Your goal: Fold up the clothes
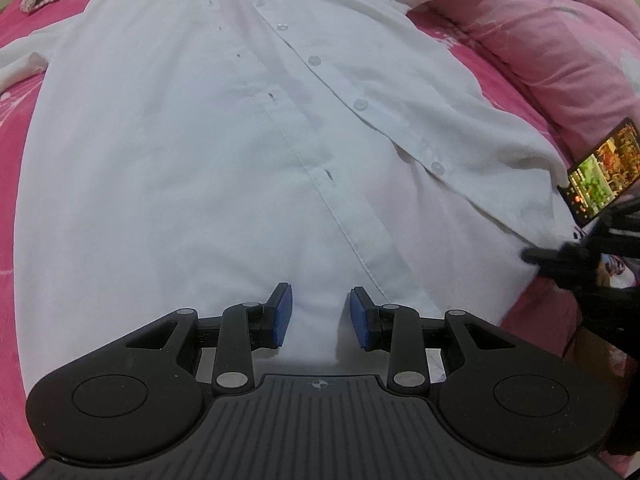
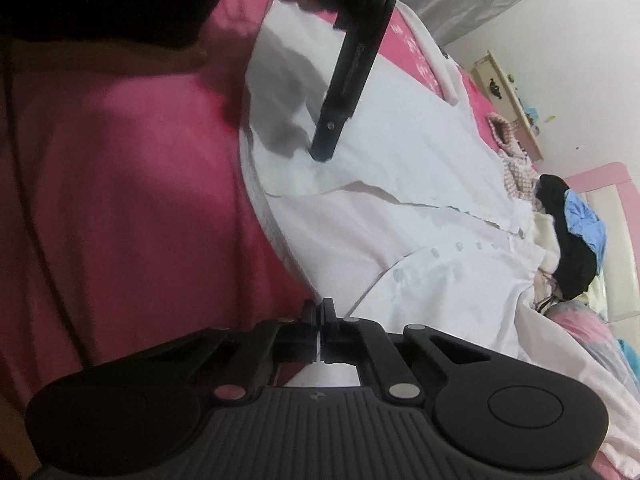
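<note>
White button-up shirt point(image 1: 192, 152) laid flat, front up, on the pink bedspread point(image 1: 8, 200), hem nearest both grippers.

Left gripper point(image 1: 320, 316): 2 blue pads point(image 1: 282, 314) parted over the hem's middle, shirt cloth between them, pads not closed on it. Right gripper point(image 2: 319, 322): jaws pressed together on the hem's right edge (a thin sliver of white cloth shows between them). Phone point(image 1: 600, 172) with lit screen lies just beside the shirt; pink pillow point(image 1: 560, 48) beyond.

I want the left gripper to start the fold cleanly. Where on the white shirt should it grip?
Probably the bottom hem of the white shirt, straight ahead of the open left gripper: the shirt lies flat and its hem is the nearest free edge. Come in low from the hem side.
</note>
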